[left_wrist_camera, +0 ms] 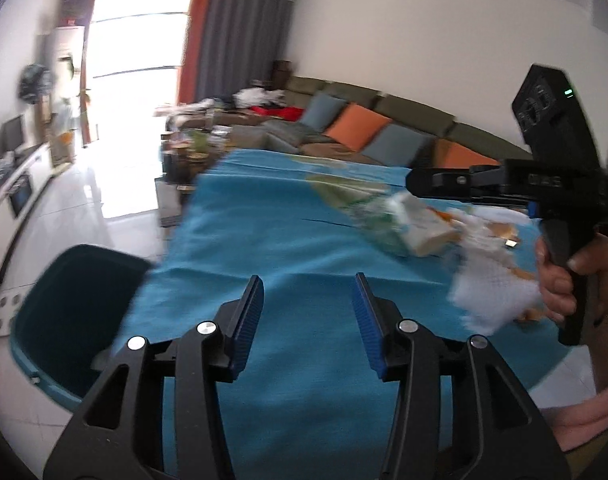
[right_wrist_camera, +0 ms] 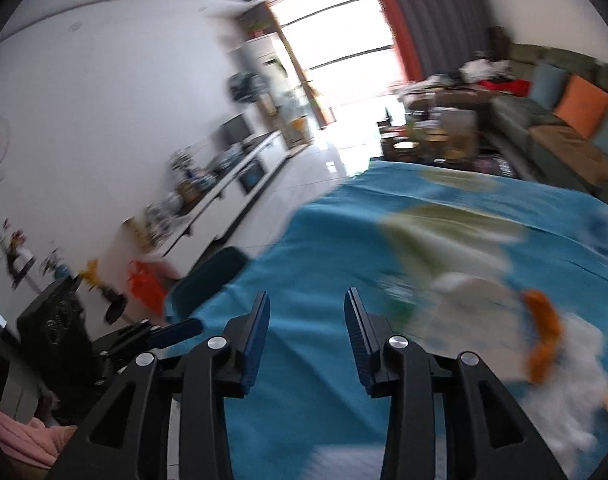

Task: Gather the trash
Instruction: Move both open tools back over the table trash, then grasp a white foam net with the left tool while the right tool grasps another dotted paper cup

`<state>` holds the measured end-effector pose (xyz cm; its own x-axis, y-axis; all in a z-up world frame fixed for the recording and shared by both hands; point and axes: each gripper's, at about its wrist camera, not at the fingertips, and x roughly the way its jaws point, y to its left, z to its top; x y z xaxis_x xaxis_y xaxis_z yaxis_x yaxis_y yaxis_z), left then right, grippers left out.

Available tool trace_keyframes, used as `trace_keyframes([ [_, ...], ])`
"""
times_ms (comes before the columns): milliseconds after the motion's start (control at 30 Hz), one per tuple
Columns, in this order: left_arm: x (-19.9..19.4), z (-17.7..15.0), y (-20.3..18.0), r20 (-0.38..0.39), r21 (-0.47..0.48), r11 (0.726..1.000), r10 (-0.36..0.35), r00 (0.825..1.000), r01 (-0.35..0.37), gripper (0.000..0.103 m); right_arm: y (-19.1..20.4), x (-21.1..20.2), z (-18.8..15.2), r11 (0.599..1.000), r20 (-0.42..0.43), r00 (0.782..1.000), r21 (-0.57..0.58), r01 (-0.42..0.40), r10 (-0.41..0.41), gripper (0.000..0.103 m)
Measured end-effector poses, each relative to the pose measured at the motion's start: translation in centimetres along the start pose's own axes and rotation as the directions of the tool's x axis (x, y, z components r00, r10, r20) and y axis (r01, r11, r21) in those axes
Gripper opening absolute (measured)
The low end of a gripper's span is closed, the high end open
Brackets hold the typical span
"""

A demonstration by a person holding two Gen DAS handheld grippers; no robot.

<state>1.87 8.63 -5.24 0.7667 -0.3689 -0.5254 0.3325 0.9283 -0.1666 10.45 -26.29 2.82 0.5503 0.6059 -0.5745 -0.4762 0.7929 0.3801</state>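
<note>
Left gripper [left_wrist_camera: 308, 312]: jaws spread wide, nothing between them, held over bare blue cloth [left_wrist_camera: 271, 240] covering the desk. Teal bin [left_wrist_camera: 63, 312] sits on the floor just off the desk's left edge, left of and below the left finger.

Trash lies well to the right of the left jaws: a green-and-white wrapper [left_wrist_camera: 388, 224] toward the far right of the desk, and crumpled white tissue [left_wrist_camera: 492, 296] nearer, right of the right finger. Both blurred; small orange scraps among them, detail unclear.

Right gripper [right_wrist_camera: 307, 332]: jaws spread, empty, over bare cloth. From this wrist view the trash sits to the right of the jaws, not between them: blurred wrapper just beyond the right finger, orange peel [right_wrist_camera: 544, 336] and white tissue further right. Bin rim shows left of the jaws.

In the left wrist view, the right gripper's body hangs above the trash pile, gripped by the right hand [left_wrist_camera: 564, 280].

Sofa [left_wrist_camera: 384, 128] with orange and blue cushions behind the desk.
</note>
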Motion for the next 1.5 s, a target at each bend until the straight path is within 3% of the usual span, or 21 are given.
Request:
trace_keyframes([
  [167, 1.2, -0.8, -4.7, -0.04, 0.066, 0.99, -0.123, 0.992, 0.126, 0.048, -4.1, -2.8, -1.5, 0.993, 0.018, 0.996, 0.076, 0.086, -0.087, 0.037],
  [300, 2.3, -1.3, -7.6, -0.095, 0.098, 0.968, -0.223, 0.97, 0.232, 0.055, -5.9, -4.2, -2.6, 0.987, 0.028, 0.992, 0.111, 0.118, -0.122, 0.037],
  [433, 3.4, -1.7, -9.1, -0.139, 0.096, 0.955, -0.267, 0.954, 0.281, 0.062, -7.1, -4.5, -3.2, 0.985, 0.03, 0.992, 0.128, 0.119, -0.124, 0.037],
  [600, 4.8, -2.2, -9.6, -0.197, 0.05, 0.945, -0.308, 0.931, 0.323, 0.062, -7.9, -4.4, -3.7, 0.985, 0.026, 0.992, 0.126, 0.118, -0.123, 0.041],
  [800, 6.2, -2.6, -9.4, -0.23, -0.029, 0.931, -0.361, 0.904, 0.365, 0.057, -8.3, -3.4, -3.7, 0.984, 0.007, 0.992, 0.125, 0.126, -0.128, 0.045],
  [967, 6.9, -2.3, -9.0, -0.232, -0.091, 0.911, -0.412, 0.881, 0.402, 0.031, -9.0, -1.9, -3.0, 0.983, -0.022, 0.993, 0.135, 0.122, -0.12, 0.046],
  [1133, 7.1, -2.0, -9.0, -0.22, -0.094, 0.915, -0.404, 0.888, 0.393, 0.012, -9.9, -0.9, -2.3, 0.982, -0.05, 0.992, 0.144, 0.122, -0.116, 0.049],
  [1500, 4.7, -1.9, -7.2, -0.167, -0.08, 0.931, -0.365, 0.916, 0.356, 0.01, -11.3, 1.7, -0.9, 0.982, -0.129, 0.991, 0.178, 0.068, -0.045, 0.052],
])
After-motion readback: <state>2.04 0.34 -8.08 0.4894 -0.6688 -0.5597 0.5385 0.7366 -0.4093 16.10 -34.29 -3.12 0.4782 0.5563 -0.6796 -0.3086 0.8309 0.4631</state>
